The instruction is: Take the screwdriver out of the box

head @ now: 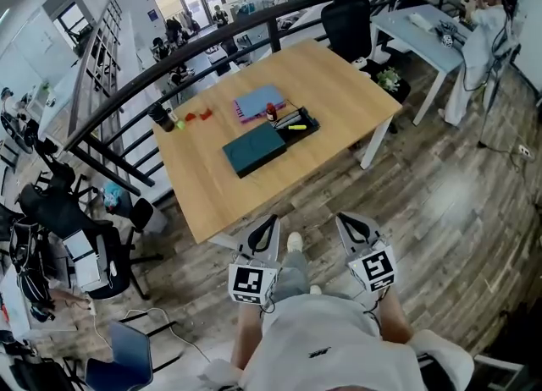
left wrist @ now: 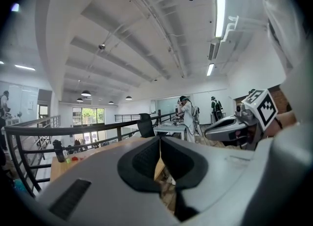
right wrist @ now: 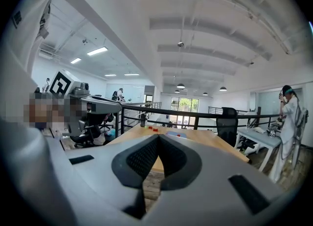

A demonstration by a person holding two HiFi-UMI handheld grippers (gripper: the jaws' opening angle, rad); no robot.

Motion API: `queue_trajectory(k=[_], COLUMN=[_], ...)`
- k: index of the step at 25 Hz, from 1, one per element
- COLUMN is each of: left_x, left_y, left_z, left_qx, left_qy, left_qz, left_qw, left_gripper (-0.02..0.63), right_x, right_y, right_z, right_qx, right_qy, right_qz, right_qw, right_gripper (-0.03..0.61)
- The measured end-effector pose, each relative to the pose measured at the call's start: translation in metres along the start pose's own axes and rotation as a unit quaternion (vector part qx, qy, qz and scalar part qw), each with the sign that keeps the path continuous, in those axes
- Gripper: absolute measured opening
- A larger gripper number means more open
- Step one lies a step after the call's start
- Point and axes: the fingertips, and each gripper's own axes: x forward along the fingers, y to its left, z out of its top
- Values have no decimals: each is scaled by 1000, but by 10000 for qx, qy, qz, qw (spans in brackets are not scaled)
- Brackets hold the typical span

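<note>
Well ahead of me, the screwdriver, a yellow piece as I judge it, lies in the open box on the table. My left claw and right claw are clenched, empty, well short; I'd get close, open one, then grip the handle squarely

Head view looks steeply down; both gripper views face the table all share.

The wooden worktop sits in the upper middle of the head view. Near its centre lies a dark teal flat case, with an open black box just beside it at upper right. A blue mat lies above them. Small red pieces and a dark cup sit toward the left edge.
</note>
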Motion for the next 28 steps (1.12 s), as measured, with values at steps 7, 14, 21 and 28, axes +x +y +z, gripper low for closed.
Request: queue_trajectory(k=[7,14,21,28], left_x=[54,124,196,254], left_y=[35,81,136,184], left_z=[-4,-1,-9,-25], left_qx=[-30,-117,-287,-475], left_qy=[-41,-93,-36,95], left_qz=[-114,-366,-673,-893], left_qw=[9999,9992,9973,9948], left_gripper=[15,15,15,15], right_x=[52,118,198,262], right_y=[-32,-77,-117,-147], right_z=[4,13,19,14], right_qx=[-10,92,220,267], right_qy=[-21,-5,105,327], right_qz=[-56,-217,-382,-511], right_qw=[10000,9997,9990,9978], right_gripper=[-6,-6,-6,-6])
